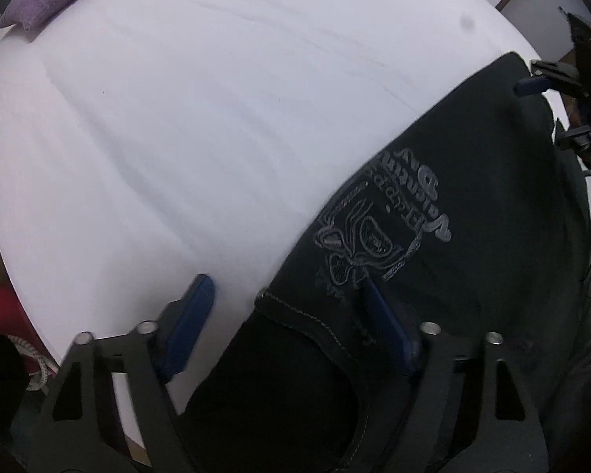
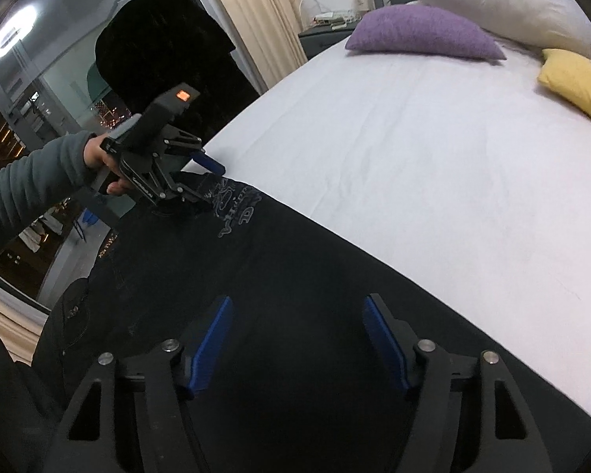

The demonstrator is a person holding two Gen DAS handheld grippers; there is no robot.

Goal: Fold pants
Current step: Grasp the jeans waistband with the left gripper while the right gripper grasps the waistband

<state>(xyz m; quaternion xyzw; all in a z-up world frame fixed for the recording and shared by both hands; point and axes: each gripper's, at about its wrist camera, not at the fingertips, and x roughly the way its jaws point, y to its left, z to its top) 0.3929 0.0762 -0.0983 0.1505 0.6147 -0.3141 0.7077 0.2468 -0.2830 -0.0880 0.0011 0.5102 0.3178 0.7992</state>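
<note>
Left wrist view is showing the left gripper (image 1: 285, 307) standing apart astride the black pants' (image 1: 472, 197) hem on the white bed (image 1: 177, 138). Right wrist view is adding the right gripper (image 2: 297, 331), apart over the pants, plus a purple pillow (image 2: 421, 33).

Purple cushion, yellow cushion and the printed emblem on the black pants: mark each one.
purple cushion (image 2: 423, 33), right wrist view, middle of its top face.
yellow cushion (image 2: 573, 79), right wrist view, centre of the visible part.
printed emblem (image 1: 374, 232), left wrist view, on the grey shield drawing.
</note>
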